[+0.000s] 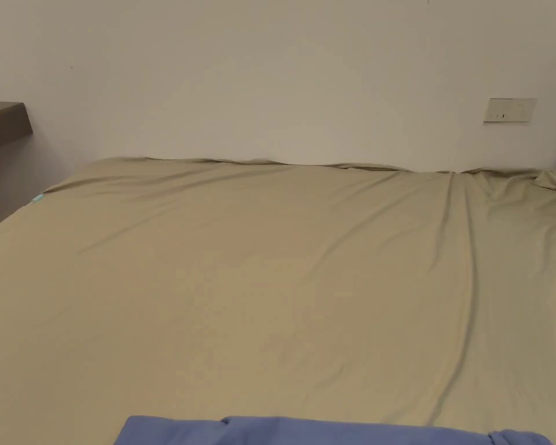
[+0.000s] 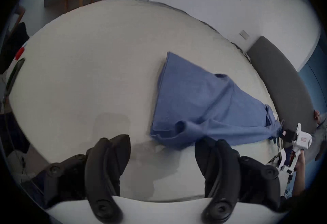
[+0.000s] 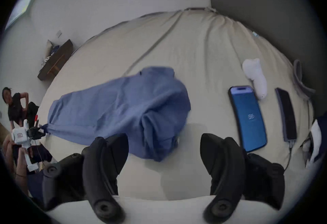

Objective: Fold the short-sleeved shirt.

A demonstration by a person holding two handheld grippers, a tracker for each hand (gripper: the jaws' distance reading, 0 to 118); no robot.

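The blue short-sleeved shirt [image 2: 200, 104] lies in a rumpled, stretched strip on the tan bed sheet [image 1: 271, 278]; its edge [image 1: 329, 431] shows at the bottom of the head view. My left gripper [image 2: 162, 150] hovers open just short of the shirt's near hem, nothing between its jaws. My right gripper [image 3: 164, 150] is open too, the bunched end of the shirt [image 3: 123, 107] just beyond its jaws. Farther off, the right gripper [image 2: 284, 135] sits at the shirt's narrow end and the left gripper [image 3: 38, 132] at the opposite corner.
On the sheet right of the shirt lie a phone with a lit blue screen [image 3: 247, 118], a white sock [image 3: 254, 75] and a dark device on a cable [image 3: 286, 114]. A grey headboard [image 3: 265, 7] borders the bed. A dark shelf [image 1: 2, 121] hangs at left; a person [image 3: 14, 104] stands beyond.
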